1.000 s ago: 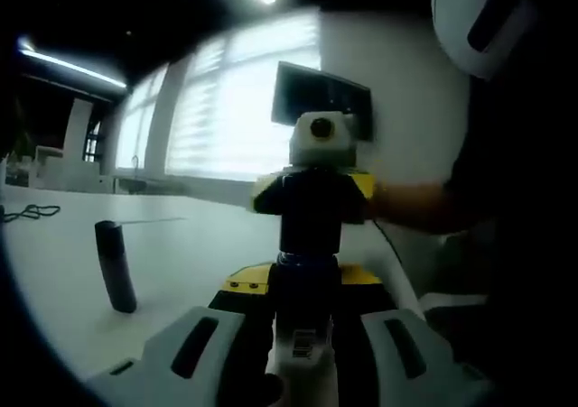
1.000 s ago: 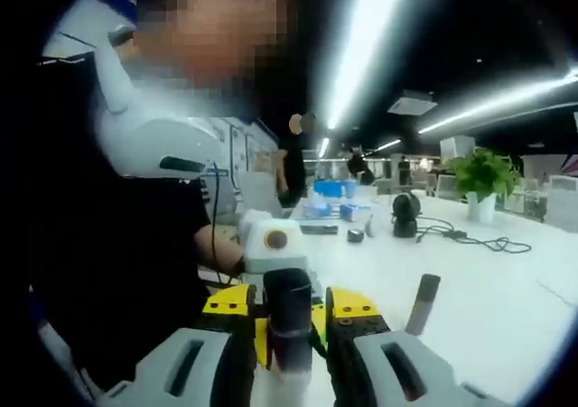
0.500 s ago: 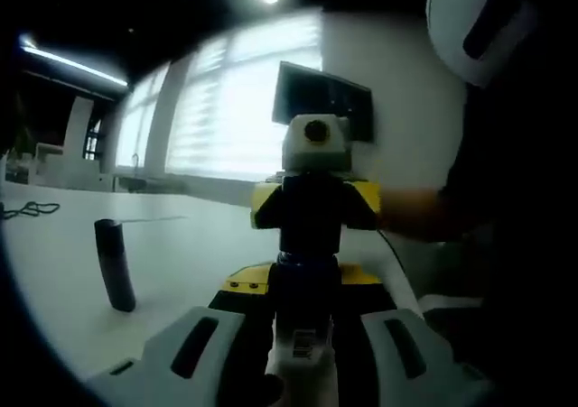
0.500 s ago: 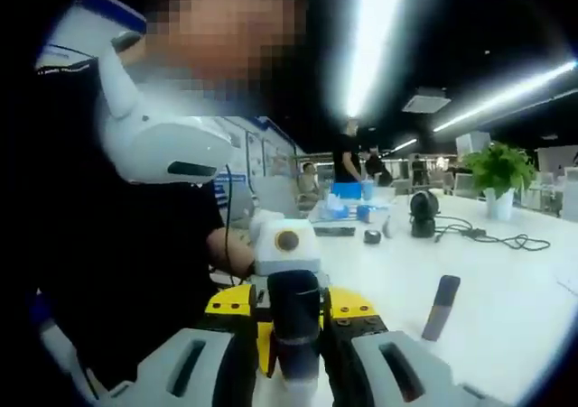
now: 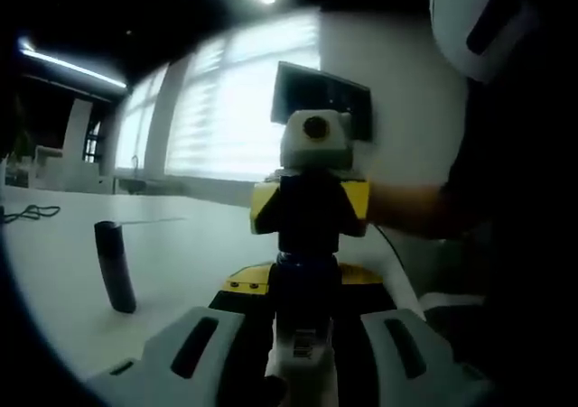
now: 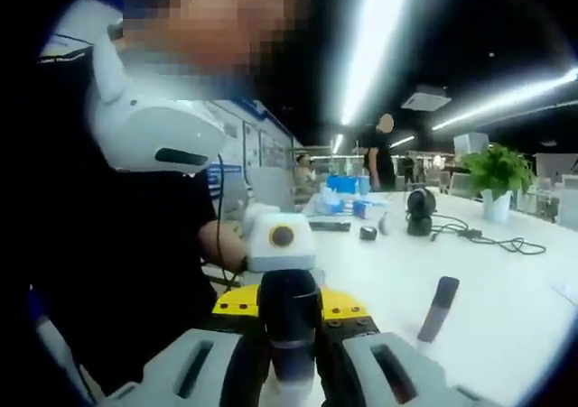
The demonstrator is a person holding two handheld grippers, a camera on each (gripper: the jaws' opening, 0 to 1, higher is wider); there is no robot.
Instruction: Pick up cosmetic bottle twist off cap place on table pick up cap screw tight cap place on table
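The cosmetic bottle [image 5: 303, 348] is held level between my two grippers, which face each other. Its white labelled end sits in my left gripper [image 5: 302, 335], which is shut on it. The dark part [image 5: 307, 285] runs on to my right gripper [image 5: 310, 210], whose yellow-and-black head closes on the far end. In the right gripper view, the dark rounded cap end [image 6: 289, 312] is clamped between the jaws of my right gripper [image 6: 287, 353], with the left gripper [image 6: 343, 303] just behind it. Where cap meets body is hard to make out.
A dark slim tube [image 5: 115, 267] [image 6: 438, 308] stands upright on the white table [image 5: 181, 245] [image 6: 506, 290]. Farther off are a black round device [image 6: 418, 213], a cable [image 6: 479, 238], a potted plant [image 6: 492, 174] and people [image 6: 384, 150]. A person's hand [image 5: 406, 207] holds the right gripper.
The right gripper has rolled a little about the bottle's axis, its yellow head tipping from one side to the other. The bottle stays gripped at both ends. The tube on the table stands as before.
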